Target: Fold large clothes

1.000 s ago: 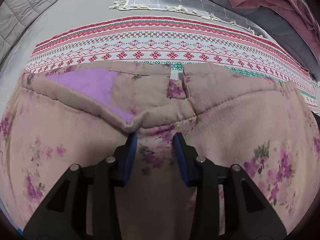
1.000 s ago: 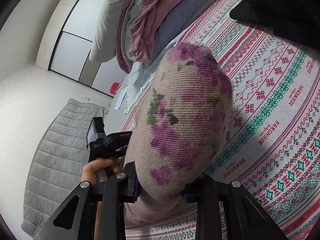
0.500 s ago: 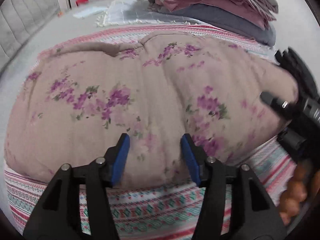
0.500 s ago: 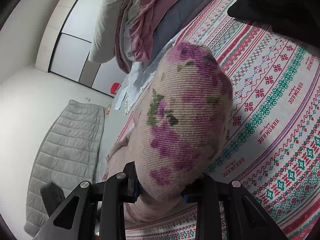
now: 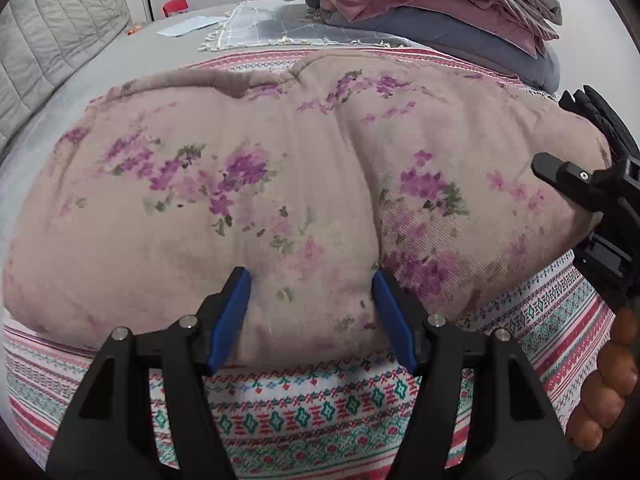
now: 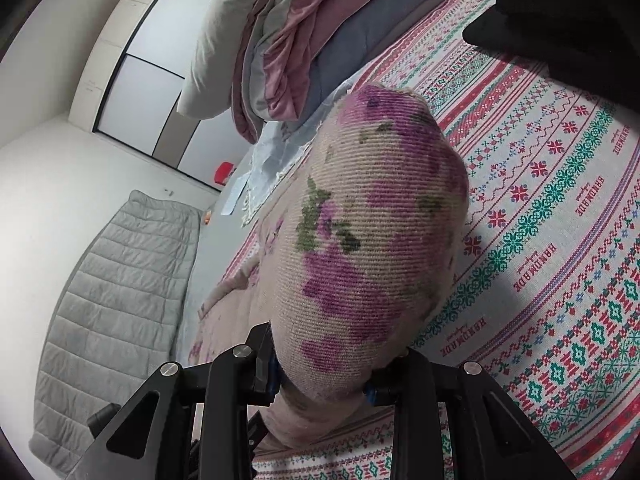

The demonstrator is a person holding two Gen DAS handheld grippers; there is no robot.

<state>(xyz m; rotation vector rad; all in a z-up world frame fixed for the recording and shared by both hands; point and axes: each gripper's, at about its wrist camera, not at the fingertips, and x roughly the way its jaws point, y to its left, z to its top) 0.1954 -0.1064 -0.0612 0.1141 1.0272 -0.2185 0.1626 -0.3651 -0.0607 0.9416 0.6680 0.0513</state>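
Pink ribbed floral garment [image 5: 304, 184] lies doubled over on the patterned red-and-green woven bedspread [image 5: 320, 408], near its front edge. Left tool [image 5: 310, 316] has just been opening, pads apart astride the fold; right tool [image 6: 320, 380] clamps the garment's end. Further folds likely remain.

Black tongs [image 5: 312, 316]; blue pads [image 5: 230, 316]; silver screws [image 5: 188, 322].
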